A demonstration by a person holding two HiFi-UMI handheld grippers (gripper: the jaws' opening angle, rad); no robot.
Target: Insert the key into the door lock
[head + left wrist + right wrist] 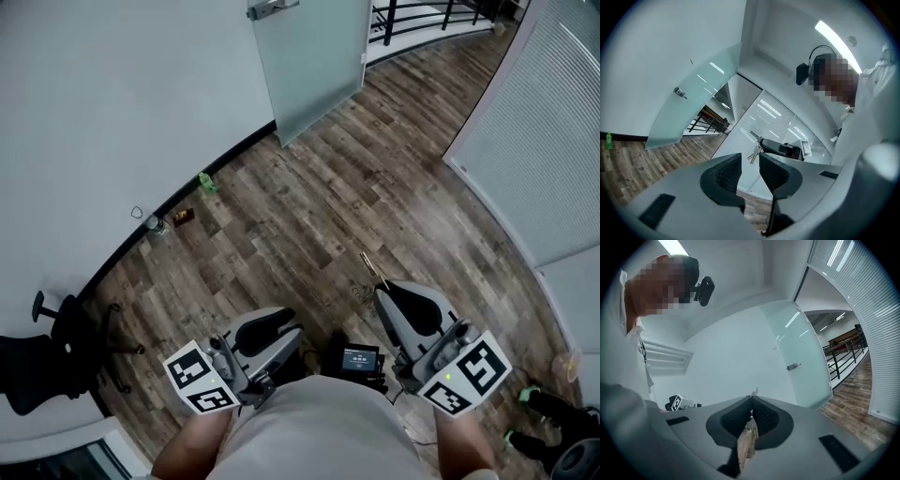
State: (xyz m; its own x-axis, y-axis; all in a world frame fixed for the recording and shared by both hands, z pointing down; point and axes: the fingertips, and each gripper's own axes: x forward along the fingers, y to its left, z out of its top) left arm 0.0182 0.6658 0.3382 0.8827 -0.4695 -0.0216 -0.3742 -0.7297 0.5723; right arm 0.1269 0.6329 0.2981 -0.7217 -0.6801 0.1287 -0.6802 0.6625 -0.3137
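Observation:
In the head view my right gripper (382, 292) is shut on a key (370, 264), whose blade pokes forward past the jaws. From the left gripper view, spare keys (753, 153) dangle under that gripper. The right gripper view shows its jaws (751, 401) closed, with the key tip (753, 392) just above them. My left gripper (281, 323) sits low at my left, open (750, 159) with nothing between its pads. The frosted glass door (314, 56) stands far ahead, its lock and handle (272, 7) high on it; the lock (793, 366) is well beyond the key.
A black office chair (56, 347) stands at the left wall. A green bottle (207, 182) and small items (155, 225) lie along the baseboard. A slatted glass wall (544, 131) runs down the right. A black railing (422, 14) lies beyond the door. Wooden floor (319, 206) stretches between.

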